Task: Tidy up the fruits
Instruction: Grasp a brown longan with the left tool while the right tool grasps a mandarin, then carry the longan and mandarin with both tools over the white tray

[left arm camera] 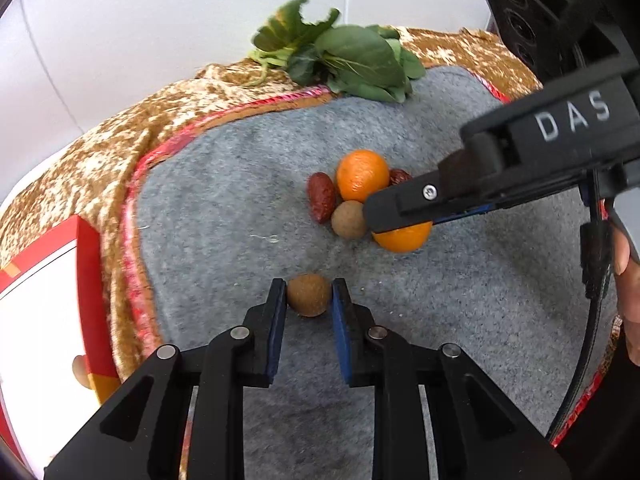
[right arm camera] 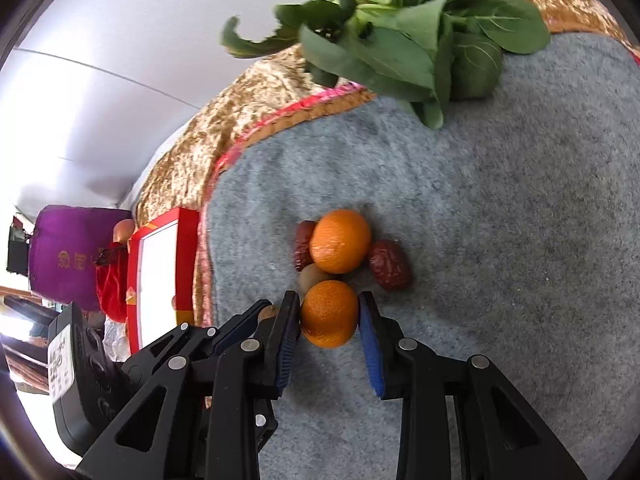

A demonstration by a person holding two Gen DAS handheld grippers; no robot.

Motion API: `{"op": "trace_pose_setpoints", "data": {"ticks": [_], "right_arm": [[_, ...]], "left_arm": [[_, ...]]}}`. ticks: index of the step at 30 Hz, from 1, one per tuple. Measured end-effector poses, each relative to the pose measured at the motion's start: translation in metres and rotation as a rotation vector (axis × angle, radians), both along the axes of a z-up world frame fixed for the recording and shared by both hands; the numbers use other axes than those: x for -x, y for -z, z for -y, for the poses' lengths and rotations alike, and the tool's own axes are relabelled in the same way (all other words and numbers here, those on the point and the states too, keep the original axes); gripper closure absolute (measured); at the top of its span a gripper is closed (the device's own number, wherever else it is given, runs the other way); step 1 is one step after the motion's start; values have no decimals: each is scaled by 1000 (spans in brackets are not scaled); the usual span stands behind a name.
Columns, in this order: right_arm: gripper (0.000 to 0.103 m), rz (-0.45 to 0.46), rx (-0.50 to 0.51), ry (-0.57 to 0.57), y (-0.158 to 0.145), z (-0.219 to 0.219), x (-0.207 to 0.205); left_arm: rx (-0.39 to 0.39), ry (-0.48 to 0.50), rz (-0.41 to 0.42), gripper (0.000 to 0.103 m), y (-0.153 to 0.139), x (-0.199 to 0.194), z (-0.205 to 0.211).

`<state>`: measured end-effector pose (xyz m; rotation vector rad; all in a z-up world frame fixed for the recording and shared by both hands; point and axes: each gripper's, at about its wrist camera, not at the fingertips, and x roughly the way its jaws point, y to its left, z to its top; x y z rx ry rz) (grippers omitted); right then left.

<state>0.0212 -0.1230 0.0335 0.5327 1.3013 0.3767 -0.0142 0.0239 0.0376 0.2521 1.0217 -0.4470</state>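
Observation:
On the grey mat (left arm camera: 248, 184) lies a cluster of fruit: an orange (left arm camera: 362, 175), two red dates (left arm camera: 321, 197), a brown longan (left arm camera: 347, 220) and a second orange (left arm camera: 404, 238). My left gripper (left arm camera: 309, 294) is shut on another brown longan (left arm camera: 309, 295), low over the mat. My right gripper (right arm camera: 329, 314) has its jaws around the near orange (right arm camera: 329, 314); the left pad touches it, the right pad stands just off it. The far orange (right arm camera: 340, 240) and a date (right arm camera: 389, 265) lie just beyond.
Leafy greens (left arm camera: 344, 58) lie at the mat's far edge on a gold patterned cloth (left arm camera: 100, 152). A red and white box (left arm camera: 52, 292) stands at the left, also in the right wrist view (right arm camera: 160, 276). A purple bag (right arm camera: 72, 252) is beyond it.

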Motion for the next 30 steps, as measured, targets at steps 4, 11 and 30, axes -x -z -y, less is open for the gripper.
{"op": "trace_pose_setpoints", "data": {"ticks": [4,11,30], "right_arm": [[73,28,-46,-39,-11,-18,3],[73,88,-106,-133,-23,-74,15],[73,308,-79,-344,-32,-208,48]], "left_arm": [[14,-38,35,83,-19,11,-22],[29,-164,75,83,-45,23,-74],[-40,-618,26,83,-41,37,-230]]}}
